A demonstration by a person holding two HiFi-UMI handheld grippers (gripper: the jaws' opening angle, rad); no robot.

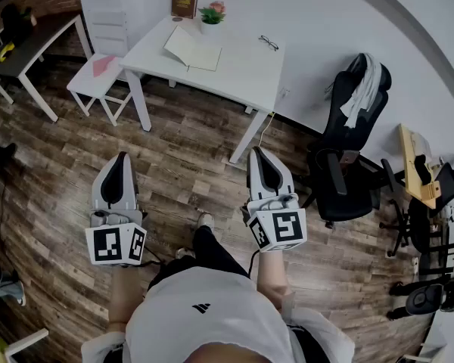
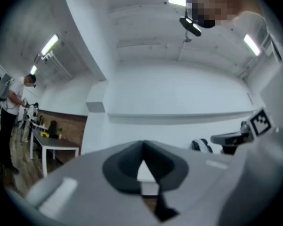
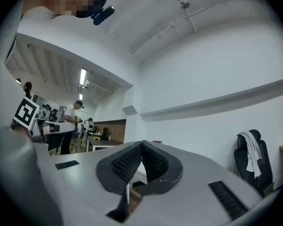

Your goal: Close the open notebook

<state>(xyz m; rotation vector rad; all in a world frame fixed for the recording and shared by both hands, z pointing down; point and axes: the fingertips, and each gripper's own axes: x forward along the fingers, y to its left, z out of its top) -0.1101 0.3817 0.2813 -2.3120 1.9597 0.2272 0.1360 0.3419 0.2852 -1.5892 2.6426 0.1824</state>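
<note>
An open notebook (image 1: 193,50) with cream pages lies flat on a white table (image 1: 242,74) at the far side of the room. My left gripper (image 1: 122,156) and right gripper (image 1: 260,150) hang over the wooden floor, well short of the table, and point toward it. Both are shut with nothing between the jaws. In the left gripper view the left gripper (image 2: 142,143) has its tips pressed together, with the white table seen through the gap below them. The right gripper view shows the right gripper (image 3: 142,143) closed the same way.
On the table stand a brown book (image 1: 185,1), a small potted plant (image 1: 211,15) and a pair of glasses (image 1: 268,43). A white chair (image 1: 98,74) sits left of the table, a black office chair (image 1: 348,150) to the right. A grey desk (image 1: 23,48) is at far left.
</note>
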